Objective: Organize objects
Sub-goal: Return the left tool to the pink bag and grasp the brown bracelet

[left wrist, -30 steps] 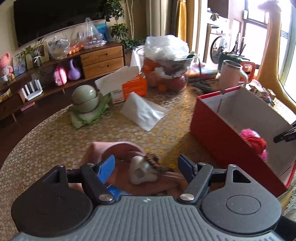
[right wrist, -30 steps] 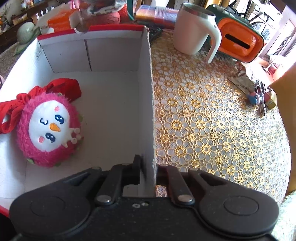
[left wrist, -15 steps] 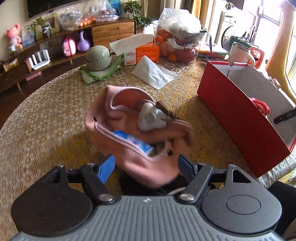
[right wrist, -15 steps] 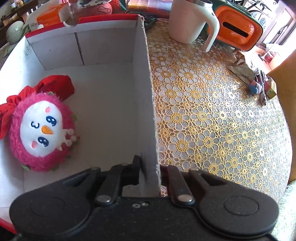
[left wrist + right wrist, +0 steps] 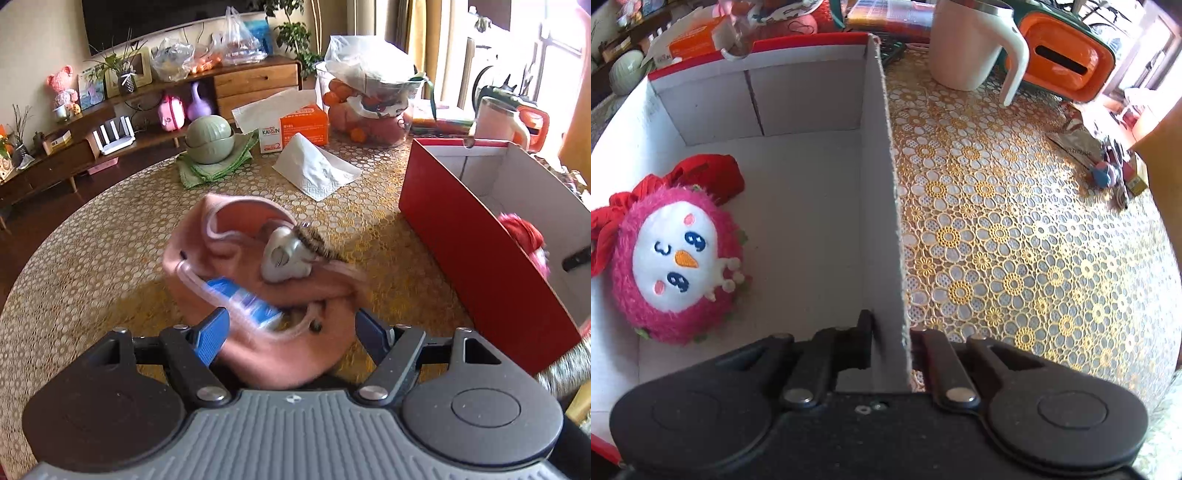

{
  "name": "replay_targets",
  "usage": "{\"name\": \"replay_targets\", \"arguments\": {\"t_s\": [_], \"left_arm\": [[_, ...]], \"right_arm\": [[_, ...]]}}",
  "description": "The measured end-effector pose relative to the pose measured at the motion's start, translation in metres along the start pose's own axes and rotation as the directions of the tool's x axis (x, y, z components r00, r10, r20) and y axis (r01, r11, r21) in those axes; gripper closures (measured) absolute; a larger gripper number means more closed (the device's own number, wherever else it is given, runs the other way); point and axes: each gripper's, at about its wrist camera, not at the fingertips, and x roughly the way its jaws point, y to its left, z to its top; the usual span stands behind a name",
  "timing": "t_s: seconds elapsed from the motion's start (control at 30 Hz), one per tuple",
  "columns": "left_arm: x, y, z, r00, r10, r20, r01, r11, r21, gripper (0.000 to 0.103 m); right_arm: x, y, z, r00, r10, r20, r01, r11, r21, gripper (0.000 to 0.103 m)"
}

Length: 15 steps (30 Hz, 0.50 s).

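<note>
A pink knit hat [image 5: 240,258] lies on the round table, with a small white-and-brown toy [image 5: 284,254] and a blue packet [image 5: 243,299] on top of it. My left gripper [image 5: 290,332] is open, and the hat's near edge sits loosely between its blue pads [image 5: 210,336]. To the right stands a red box [image 5: 480,258] with white insides. My right gripper [image 5: 890,339] is shut on the box's right wall [image 5: 882,184]. Inside the box lies a pink plush toy [image 5: 676,258] with a red bow.
Behind the hat are a white napkin [image 5: 314,170], an orange tissue box [image 5: 295,127], a green lidded bowl [image 5: 208,138] on a cloth, and a glass bowl of fruit [image 5: 369,110]. A white mug [image 5: 964,44] and an orange case [image 5: 1060,59] stand beyond the box.
The left gripper drew back from over the hat, then came forward and down, so the hat's near edge now sits between its fingers. The right gripper kept still on the box wall.
</note>
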Motion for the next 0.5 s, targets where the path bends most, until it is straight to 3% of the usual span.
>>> {"name": "replay_targets", "arguments": {"t_s": [0.33,0.5], "left_arm": [[0.061,-0.002,0.053,0.994,-0.006,-0.109,-0.009,0.990,-0.141,0.029],[0.078,0.004,0.068,0.990,-0.027,-0.138,-0.005,0.975,-0.222,0.040]], "right_arm": [[-0.007,-0.004,0.003,0.998,0.063,-0.027,-0.064,0.996,-0.062,0.099],[-0.012,-0.005,0.007,0.995,0.088,-0.037,-0.091,0.991,-0.099,0.099]]}}
